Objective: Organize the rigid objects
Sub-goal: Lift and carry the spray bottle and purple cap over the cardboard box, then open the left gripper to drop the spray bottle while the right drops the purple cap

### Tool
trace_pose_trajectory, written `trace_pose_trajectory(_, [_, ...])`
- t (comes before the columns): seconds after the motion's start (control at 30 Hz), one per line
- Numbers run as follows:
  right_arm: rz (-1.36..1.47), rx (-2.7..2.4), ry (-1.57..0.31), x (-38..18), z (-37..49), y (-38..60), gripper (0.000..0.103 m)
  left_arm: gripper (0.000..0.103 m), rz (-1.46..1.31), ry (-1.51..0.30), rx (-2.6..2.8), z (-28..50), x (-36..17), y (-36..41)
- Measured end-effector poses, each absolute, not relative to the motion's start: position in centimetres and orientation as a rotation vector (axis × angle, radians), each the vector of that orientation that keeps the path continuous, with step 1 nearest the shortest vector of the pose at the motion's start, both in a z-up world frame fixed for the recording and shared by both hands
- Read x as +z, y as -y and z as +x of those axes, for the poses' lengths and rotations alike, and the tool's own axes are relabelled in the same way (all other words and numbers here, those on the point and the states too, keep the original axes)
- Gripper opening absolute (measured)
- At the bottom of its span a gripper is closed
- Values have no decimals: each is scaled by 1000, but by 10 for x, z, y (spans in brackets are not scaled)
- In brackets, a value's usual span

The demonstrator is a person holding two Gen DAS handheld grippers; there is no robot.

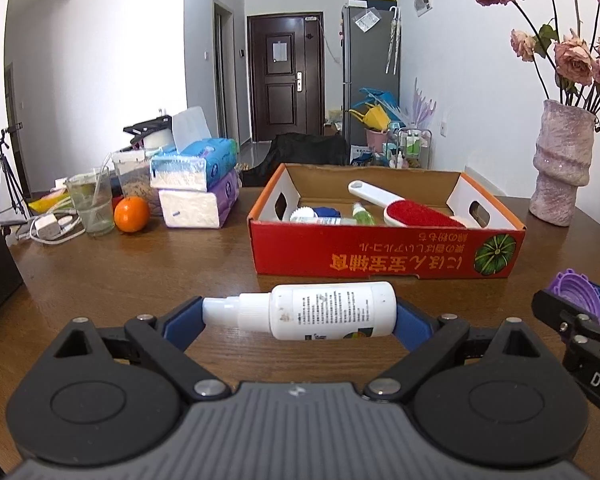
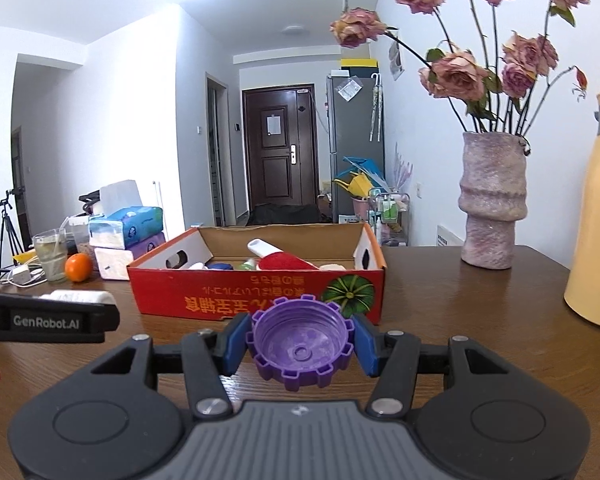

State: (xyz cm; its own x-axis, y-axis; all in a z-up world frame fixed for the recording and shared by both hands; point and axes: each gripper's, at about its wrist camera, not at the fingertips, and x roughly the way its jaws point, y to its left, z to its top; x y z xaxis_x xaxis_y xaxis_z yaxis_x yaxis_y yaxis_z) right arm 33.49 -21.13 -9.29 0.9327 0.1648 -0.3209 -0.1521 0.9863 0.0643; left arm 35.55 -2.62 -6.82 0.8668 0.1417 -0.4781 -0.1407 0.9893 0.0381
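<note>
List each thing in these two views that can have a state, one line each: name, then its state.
left gripper: shut on the white spray bottle
white spray bottle: held sideways, cap on
right gripper: shut on the purple cap
purple cap: held, hollow side facing the camera
red box: open-topped, partly filled
lint brush: lying in the box
drinking glass: upright, straw inside
door: closed

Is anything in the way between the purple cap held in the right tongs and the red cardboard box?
Nothing visible. The purple cap sits clamped in the right tongs, and only bare table lies between it and the near wall of the red cardboard box, whose top is open.
</note>
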Motion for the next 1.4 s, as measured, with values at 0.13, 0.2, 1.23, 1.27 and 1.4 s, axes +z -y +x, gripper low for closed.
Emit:
trace_pose_trajectory(0.13, [36,162,-327,-88,344,204,53,98,-3,-497,150,364,-63,22])
trace_pose_trajectory(0.2, [35,162,-322,-85,350,200,53,98,-3,-497,142,370,-60,20])
trace_pose_trajectory(1.23, [92,126,-289,-80,529,192,53,98,-45,-451,173,534,-53,20])
trace_pose_trajectory(1.27, [89,127,-294,-81,535,191,53,98,-43,-454,174,540,-54,20])
trace_pose_trajectory(1.4, [63,123,-314,-86,557,187,54,98,-35,-450,174,558,-57,17])
